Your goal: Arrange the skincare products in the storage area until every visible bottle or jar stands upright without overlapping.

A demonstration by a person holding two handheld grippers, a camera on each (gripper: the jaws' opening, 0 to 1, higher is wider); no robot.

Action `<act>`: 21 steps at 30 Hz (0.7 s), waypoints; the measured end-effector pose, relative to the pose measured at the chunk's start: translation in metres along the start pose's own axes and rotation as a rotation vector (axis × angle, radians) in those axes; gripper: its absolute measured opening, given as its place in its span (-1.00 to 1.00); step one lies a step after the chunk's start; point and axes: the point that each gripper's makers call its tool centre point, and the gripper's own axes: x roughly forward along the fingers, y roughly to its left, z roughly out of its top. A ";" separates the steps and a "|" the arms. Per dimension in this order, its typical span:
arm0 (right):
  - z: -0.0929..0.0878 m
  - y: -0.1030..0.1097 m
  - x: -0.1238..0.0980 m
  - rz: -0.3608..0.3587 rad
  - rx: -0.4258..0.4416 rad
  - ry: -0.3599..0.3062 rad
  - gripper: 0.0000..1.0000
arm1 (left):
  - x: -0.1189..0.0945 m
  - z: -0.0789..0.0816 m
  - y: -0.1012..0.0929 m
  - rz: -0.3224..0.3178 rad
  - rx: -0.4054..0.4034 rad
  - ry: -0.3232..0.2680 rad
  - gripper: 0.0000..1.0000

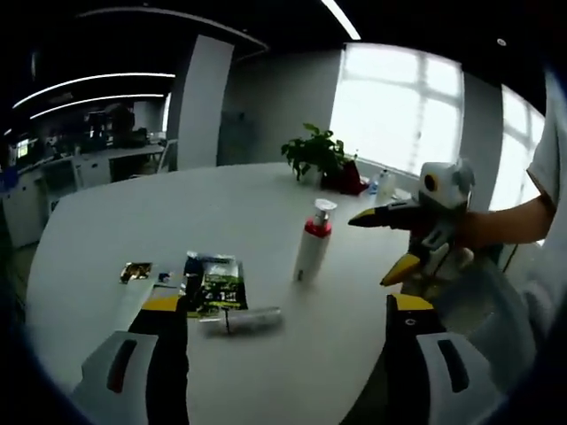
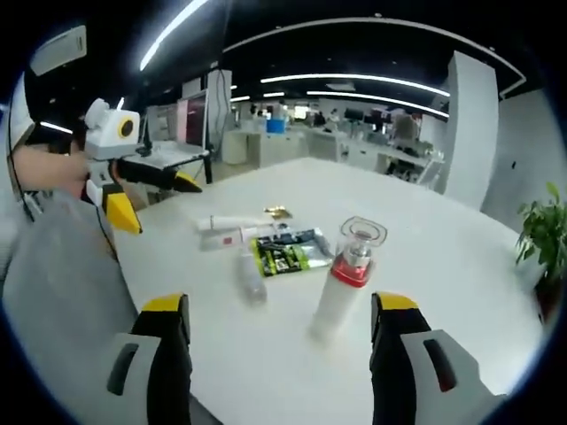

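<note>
Yellow-tipped jaws of the left gripper (image 1: 288, 305) rise at 7 and 5 o'clock of the left gripper view, spread wide, nothing between them.

Small clear tube (image 1: 241, 320): lying flat on the white table (image 1: 106, 221), just beyond the 7 o'clock jaw tip; not upright.

Green-and-black sachet (image 1: 213, 282): flat, touching or just beside the tube's far side. Small gold packet (image 1: 135, 271) near it, toward 9 o'clock.

White pump bottle with red collar and clear cap (image 1: 312, 243): upright, centre of view, apart from the flat items.

Right gripper (image 1: 399, 248): enters at 3 o'clock, held above the table edge, jaws parted, empty.

Potted plant (image 1: 312, 152): far table edge, 12 o'clock.

Right gripper view: own jaws spread at 7 and 5 o'clock; pump bottle (image 2: 344, 282) just ahead near the 5 o'clock jaw; tube (image 2: 251, 276) and sachet (image 2: 288, 251) at centre; left gripper (image 2: 155, 199) at 10 o'clock, open.
</note>
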 end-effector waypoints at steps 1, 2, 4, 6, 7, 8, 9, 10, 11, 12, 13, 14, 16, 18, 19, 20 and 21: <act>0.002 0.003 -0.001 0.002 0.005 -0.003 0.69 | -0.003 -0.002 0.000 0.003 -0.005 0.005 0.69; 0.004 0.007 -0.002 0.008 0.011 -0.009 0.71 | -0.009 -0.006 0.004 0.013 -0.009 0.015 0.70; 0.008 0.012 -0.003 0.020 0.010 -0.015 0.73 | -0.016 -0.010 0.007 0.030 -0.011 0.019 0.73; 0.011 0.019 -0.004 0.033 0.004 -0.019 0.75 | -0.024 -0.013 0.010 0.046 -0.036 0.018 0.76; 0.010 0.021 -0.003 0.033 0.001 -0.015 0.75 | -0.027 -0.015 0.009 0.051 -0.041 0.019 0.78; 0.009 0.022 -0.003 0.035 -0.004 -0.011 0.74 | -0.030 -0.016 0.010 0.057 -0.041 0.020 0.79; 0.008 0.025 -0.004 0.038 -0.006 -0.007 0.75 | -0.034 -0.018 0.012 0.065 -0.043 0.025 0.80; 0.008 0.027 -0.004 0.041 -0.001 -0.004 0.75 | -0.038 -0.020 0.011 0.070 -0.049 0.029 0.80; 0.007 0.028 -0.004 0.043 0.008 -0.002 0.76 | -0.041 -0.021 0.011 0.074 -0.054 0.028 0.81; 0.007 0.030 -0.004 0.044 0.015 -0.001 0.76 | -0.045 -0.021 0.011 0.078 -0.056 0.028 0.83; 0.007 0.030 -0.004 0.044 0.020 0.002 0.76 | -0.048 -0.021 0.012 0.082 -0.059 0.028 0.84; 0.007 0.032 -0.004 0.044 0.027 0.004 0.76 | -0.051 -0.022 0.012 0.087 -0.063 0.028 0.85; 0.009 0.036 -0.006 0.048 0.036 0.000 0.76 | -0.059 -0.023 0.014 0.097 -0.075 0.029 0.88; 0.010 0.039 -0.006 0.051 0.040 0.001 0.76 | -0.065 -0.025 0.016 0.105 -0.083 0.028 0.87; 0.010 0.041 -0.006 0.053 0.043 0.007 0.76 | -0.069 -0.026 0.018 0.117 -0.089 0.028 0.87; 0.009 0.042 -0.006 0.055 0.045 0.010 0.75 | -0.072 -0.027 0.018 0.122 -0.092 0.028 0.88; 0.010 0.045 -0.007 0.057 0.046 0.013 0.74 | -0.075 -0.028 0.017 0.125 -0.100 0.025 0.92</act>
